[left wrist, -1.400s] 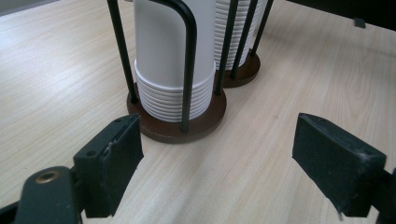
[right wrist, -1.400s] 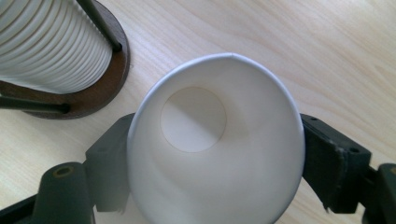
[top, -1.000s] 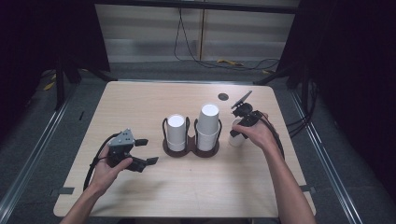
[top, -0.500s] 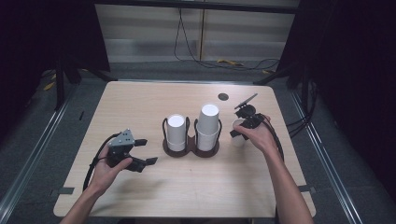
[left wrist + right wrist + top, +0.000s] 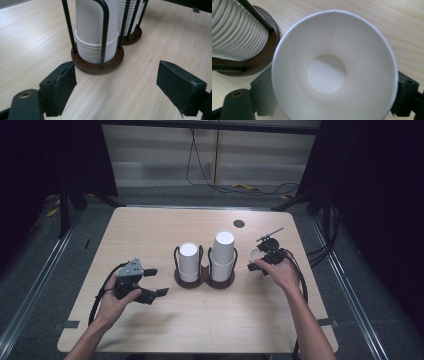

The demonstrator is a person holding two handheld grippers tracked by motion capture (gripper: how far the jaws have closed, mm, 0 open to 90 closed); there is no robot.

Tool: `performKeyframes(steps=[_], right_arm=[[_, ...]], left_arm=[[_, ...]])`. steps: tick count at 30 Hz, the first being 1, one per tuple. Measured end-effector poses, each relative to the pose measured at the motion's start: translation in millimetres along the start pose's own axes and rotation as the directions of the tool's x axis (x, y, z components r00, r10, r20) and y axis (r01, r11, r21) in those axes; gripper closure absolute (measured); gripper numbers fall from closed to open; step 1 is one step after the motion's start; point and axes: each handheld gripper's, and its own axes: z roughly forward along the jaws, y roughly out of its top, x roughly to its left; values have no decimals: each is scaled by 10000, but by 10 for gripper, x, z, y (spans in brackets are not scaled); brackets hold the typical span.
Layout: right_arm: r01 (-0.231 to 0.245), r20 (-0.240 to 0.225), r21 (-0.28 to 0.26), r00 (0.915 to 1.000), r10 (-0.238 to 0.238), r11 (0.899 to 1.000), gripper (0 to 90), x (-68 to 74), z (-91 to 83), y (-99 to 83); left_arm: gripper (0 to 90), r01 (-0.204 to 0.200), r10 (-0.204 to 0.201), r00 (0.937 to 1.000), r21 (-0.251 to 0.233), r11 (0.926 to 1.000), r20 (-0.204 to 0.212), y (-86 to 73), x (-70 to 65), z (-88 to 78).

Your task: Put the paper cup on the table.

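One white paper cup (image 5: 334,70), clamped between the jaws of the right gripper (image 5: 267,256), sits just right of the dark wire two-stack cup holder (image 5: 205,278), not yet stacked, while the left gripper (image 5: 145,282) waits near left, jaws apart.

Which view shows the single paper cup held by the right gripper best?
The right gripper view: the paper cup shows its empty inside between the jaws. The high view shows it small, beside the right gripper.
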Motion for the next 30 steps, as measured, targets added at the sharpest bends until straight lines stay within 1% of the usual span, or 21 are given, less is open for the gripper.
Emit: performKeyframes(steps=[1, 2, 3, 5, 6, 7, 9, 10, 11, 13, 15, 16, 17, 20, 21, 22, 24, 26, 28, 29, 30], right_arm=[[-28, 31, -110, 10000, 29, 9999, 156, 3, -5, -13], [8, 140, -175, 9999, -5, 9998, 157, 6, -9, -31], [-60, 204, -239, 9998, 65, 9997, 157, 10, -5, -51], [-131, 9, -282, 9999, 132, 9995, 162, 2, 11, -95], [-179, 35, -306, 9998, 180, 9994, 162, -2, 13, -119], [-267, 54, -423, 9996, 269, 9987, 162, -4, 16, -142], [-372, -48, -697, 9993, 370, 9969, 161, -5, 14, -184], [-441, -148, -731, 9990, 431, 9964, 160, 0, 9, -201], [-429, -156, -725, 9990, 419, 9964, 161, 6, 5, -212], [-339, -96, -938, 9994, 332, 9950, 160, 23, -10, -244], [-417, -63, -1054, 9991, 412, 9936, 160, 29, -28, -276], [-412, -112, -1217, 9991, 401, 9917, 160, 25, -36, -295], [-509, -128, -1291, 9987, 497, 9903, 159, 25, -49, -314], [-598, -196, -1675, 9982, 573, 9841, 156, 21, -91, -376], [-627, -196, -1740, 9980, 602, 9827, 156, 27, -104, -394], [-634, -171, -1853, 9980, 613, 9806, 155, 26, -111, -416], [-709, -231, -2052, 9974, 675, 9762, 155, 32, -123, -457], [-814, -289, -2319, 9966, 768, 9693, 155, 42, -143, -506], [-847, -310, -2521, 9964, 794, 9640, 155, 60, -167, -554], [-860, -380, -2549, 9962, 789, 9631, 155, 68, -180, -574], [-898, -452, -2635, 9957, 807, 9605, 155, 78, -193, -593]], left_arm=[[160, -118, 118, 9999, 1, 9999, -63, 4, 4, -7], [160, -51, 51, 10000, -27, 10000, -42, 4, 1, -8], [160, -12, 12, 10000, -46, 10000, -31, 2, 4, -9], [159, -20, 20, 10000, -1, 10000, -85, 0, 7, -9], [160, -87, 88, 9999, 27, 10000, -99, 2, 10, -8], [159, -53, 53, 10000, 42, 10000, -63, 1, 7, -6], [159, -49, 49, 10000, 28, 10000, -66, 1, 2, -1], [160, -79, 79, 10000, 84, 9999, -49, 1, 5, -1], [160, -31, 31, 10000, 91, 10000, -28, -1, 5, 4], [159, 37, -37, 10000, 83, 10000, -48, -2, -1, 11], [159, 24, -24, 10000, 83, 10000, -53, -1, 0, 11], [159, 11, -10, 10000, 97, 10000, -77, -1, 1, 12], [159, -45, 46, 10000, 123, 9999, -45, -1, 4, 14], [160, 134, -135, 9999, 132, 9998, 82, -5, 7, 19], [160, 82, -83, 10000, 174, 9998, 45, -5, 10, 18], [159, 133, -133, 9999, 144, 9998, 19, -5, 6, 17], [159, 12, -11, 10000, 141, 9999, -89, -1, 9, 6], [159, 111, -110, 9999, 128, 9999, -25, -3, 4, 1], [159, 113, -112, 9999, 126, 9999, -116, -8, 5, -10], [160, 50, -47, 9998, 144, 9999, -193, -9, 12, -22], [160, 119, -116, 9998, 126, 9999, -171, -15, 11, -31]])
